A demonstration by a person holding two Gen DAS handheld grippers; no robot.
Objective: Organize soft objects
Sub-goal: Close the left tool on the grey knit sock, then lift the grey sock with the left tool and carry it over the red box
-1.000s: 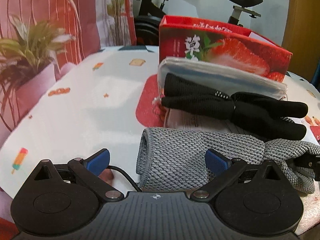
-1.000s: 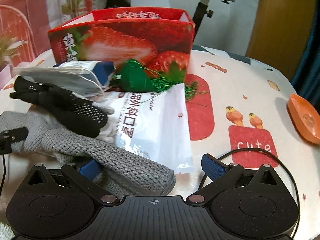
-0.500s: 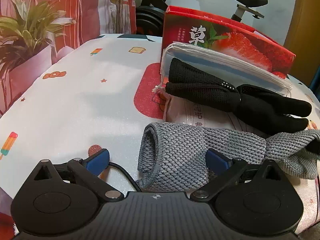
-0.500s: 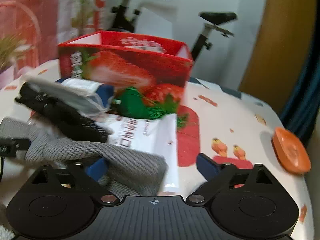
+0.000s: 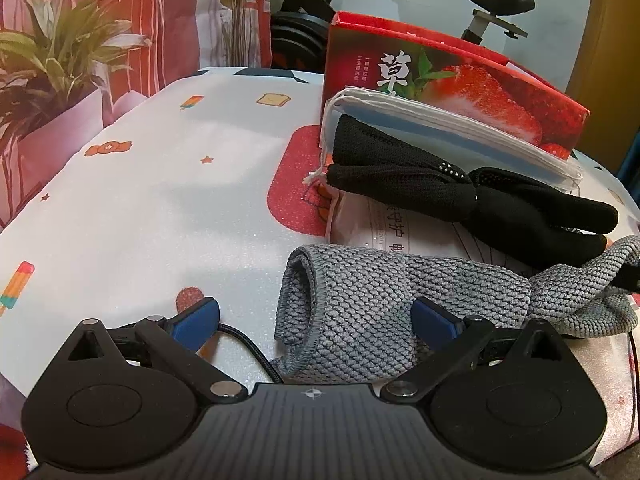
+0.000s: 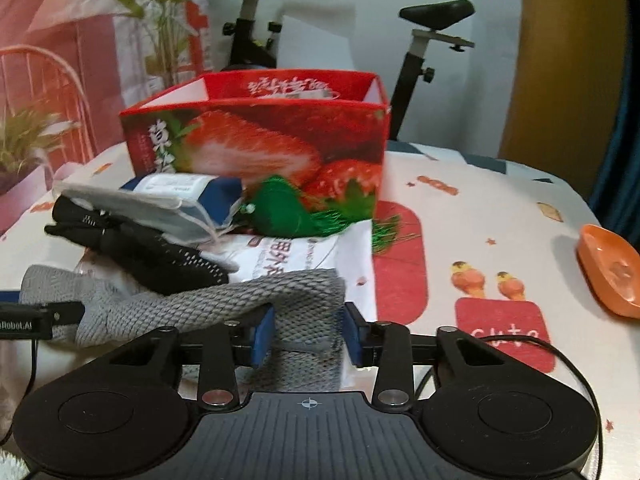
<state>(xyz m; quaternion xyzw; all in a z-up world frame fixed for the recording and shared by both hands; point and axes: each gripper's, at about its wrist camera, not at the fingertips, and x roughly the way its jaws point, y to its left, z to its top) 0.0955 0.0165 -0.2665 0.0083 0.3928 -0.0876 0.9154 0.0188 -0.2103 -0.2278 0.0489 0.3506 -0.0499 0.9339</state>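
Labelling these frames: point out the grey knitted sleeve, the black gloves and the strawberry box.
grey knitted sleeve (image 5: 384, 300): left wrist view, middle of its knit body.
black gloves (image 5: 460, 196): left wrist view, where they cross.
strawberry box (image 6: 256, 148): right wrist view, printed front wall.

A grey knitted cloth (image 5: 400, 300) with a scale-like weave lies before black gloves (image 5: 460, 196) speckled with white dots. The box (image 6: 256, 148) is red with strawberry pictures. The tablecloth (image 5: 160, 200) is white with small cartoon prints and red patches.

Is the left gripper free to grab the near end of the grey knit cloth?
Probably yes. The left gripper is open with the grey cloth's rolled end between its fingers, nothing lying on that end.
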